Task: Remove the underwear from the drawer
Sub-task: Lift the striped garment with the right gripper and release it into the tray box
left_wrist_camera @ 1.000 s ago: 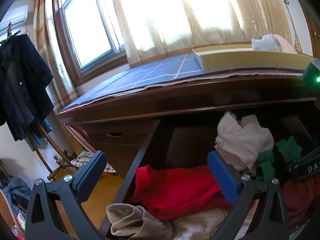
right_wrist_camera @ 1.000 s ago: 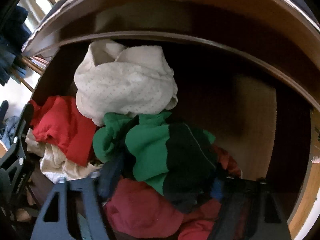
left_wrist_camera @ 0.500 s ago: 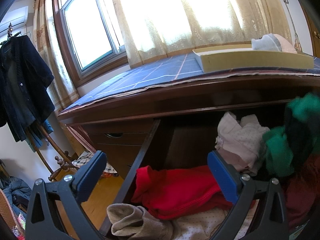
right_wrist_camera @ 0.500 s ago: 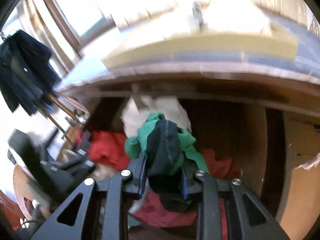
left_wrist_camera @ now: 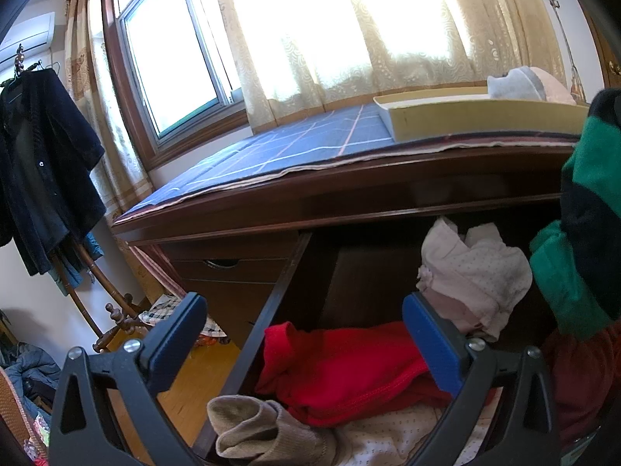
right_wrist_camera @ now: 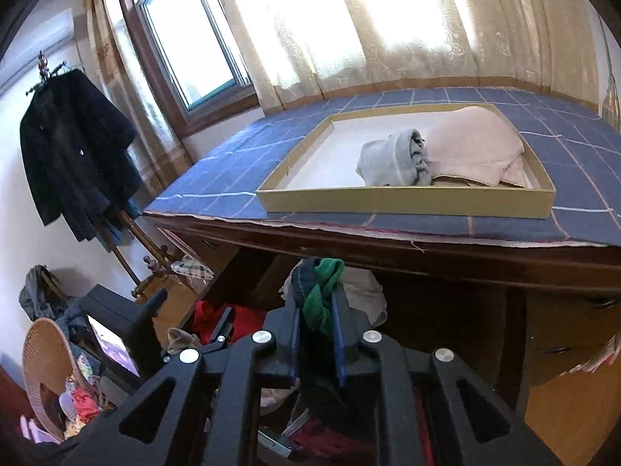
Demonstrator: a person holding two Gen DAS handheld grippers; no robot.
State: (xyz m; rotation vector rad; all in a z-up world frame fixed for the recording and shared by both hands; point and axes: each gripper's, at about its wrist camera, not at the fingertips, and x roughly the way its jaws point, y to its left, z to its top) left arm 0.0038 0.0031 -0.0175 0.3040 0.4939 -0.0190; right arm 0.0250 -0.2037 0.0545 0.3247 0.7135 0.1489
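My right gripper is shut on green and dark underwear; its jaws have just been closing on the cloth. The bunch hangs above the open wooden drawer, and in the left wrist view the same underwear dangles at the right edge. My left gripper stands open and holds nothing, over the drawer's left wall. Inside the drawer lie a red garment, a pale dotted garment and a beige sock.
On the desk's blue checked cloth sits a shallow cardboard tray holding a grey garment and a pink one. A dark coat hangs on a rack at left. A wicker basket stands on the floor.
The right gripper has shut on the green and dark underwear and lifted it up out of the drawer, tilting up toward the desk top. The left gripper has not moved.
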